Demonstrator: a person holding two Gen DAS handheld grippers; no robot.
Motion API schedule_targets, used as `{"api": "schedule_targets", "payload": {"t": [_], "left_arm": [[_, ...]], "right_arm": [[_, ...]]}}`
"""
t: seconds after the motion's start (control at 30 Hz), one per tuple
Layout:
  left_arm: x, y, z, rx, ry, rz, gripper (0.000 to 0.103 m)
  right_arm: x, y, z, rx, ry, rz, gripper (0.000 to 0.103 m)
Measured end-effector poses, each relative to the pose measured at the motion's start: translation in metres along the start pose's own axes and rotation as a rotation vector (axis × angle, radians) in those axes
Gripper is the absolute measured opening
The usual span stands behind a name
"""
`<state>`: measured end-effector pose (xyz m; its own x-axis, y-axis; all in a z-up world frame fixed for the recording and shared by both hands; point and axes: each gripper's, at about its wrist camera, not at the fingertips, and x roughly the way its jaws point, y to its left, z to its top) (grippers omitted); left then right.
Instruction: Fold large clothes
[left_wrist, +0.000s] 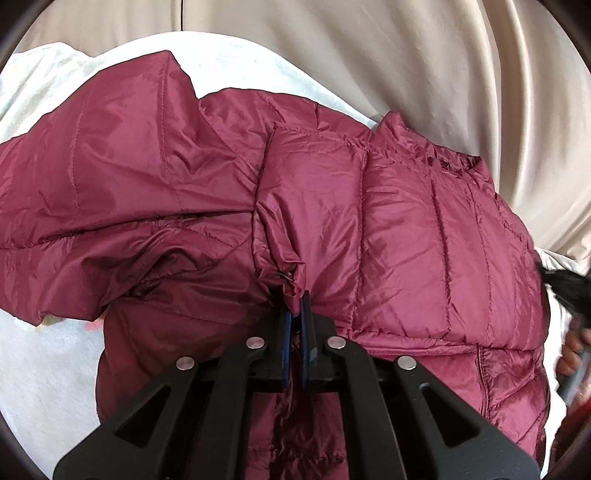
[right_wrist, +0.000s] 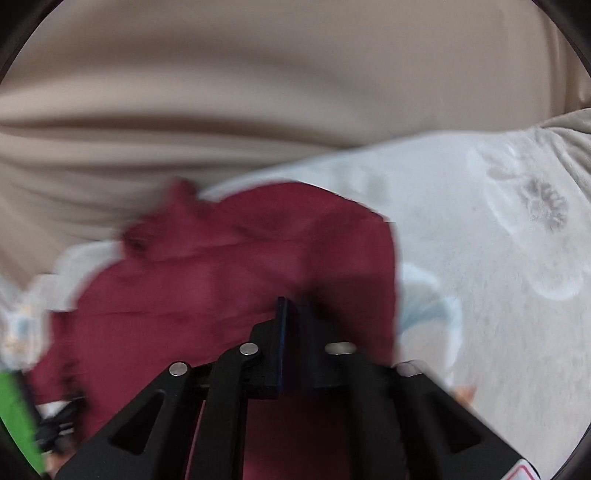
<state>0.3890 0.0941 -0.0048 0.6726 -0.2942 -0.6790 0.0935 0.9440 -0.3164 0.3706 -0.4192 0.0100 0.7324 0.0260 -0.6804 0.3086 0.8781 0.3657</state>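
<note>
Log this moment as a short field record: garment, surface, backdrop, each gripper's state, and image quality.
garment: maroon quilted puffer jacket, crumpled, one part folded over
surface: white fleece blanket with faint pattern, under the jacket
backdrop: beige draped fabric behind the blanket
left gripper: jaws shut on a bunched bit of jacket fabric
right gripper: jaws close together over the jacket; grasp cannot be told through blur
image quality: left wrist view sharp; right wrist view motion-blurred

White blanket lies below beige curtain.
</note>
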Motion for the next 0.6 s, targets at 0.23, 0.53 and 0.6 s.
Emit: {"api": "schedule_targets", "payload": {"t": [0.23,0.53,0.6], "left_arm": [[0.001,-0.005,0.000,0.027,0.005,-0.001,0.009],[0.002,-0.006,0.000,0.029,0.005,0.001,0.009],[0.002,-0.005,0.000,0.029,0.004,0.002,0.009]], "right_arm": [[-0.019,-0.013,0.000,0.064,-0.091,-0.026,0.000],[-0.039,-0.020,-0.085,-0.110,0.067,-0.105,0.000],[-0.041,-0.035,-0.088,-0.032,0.064,-0.034,0.000]]}}
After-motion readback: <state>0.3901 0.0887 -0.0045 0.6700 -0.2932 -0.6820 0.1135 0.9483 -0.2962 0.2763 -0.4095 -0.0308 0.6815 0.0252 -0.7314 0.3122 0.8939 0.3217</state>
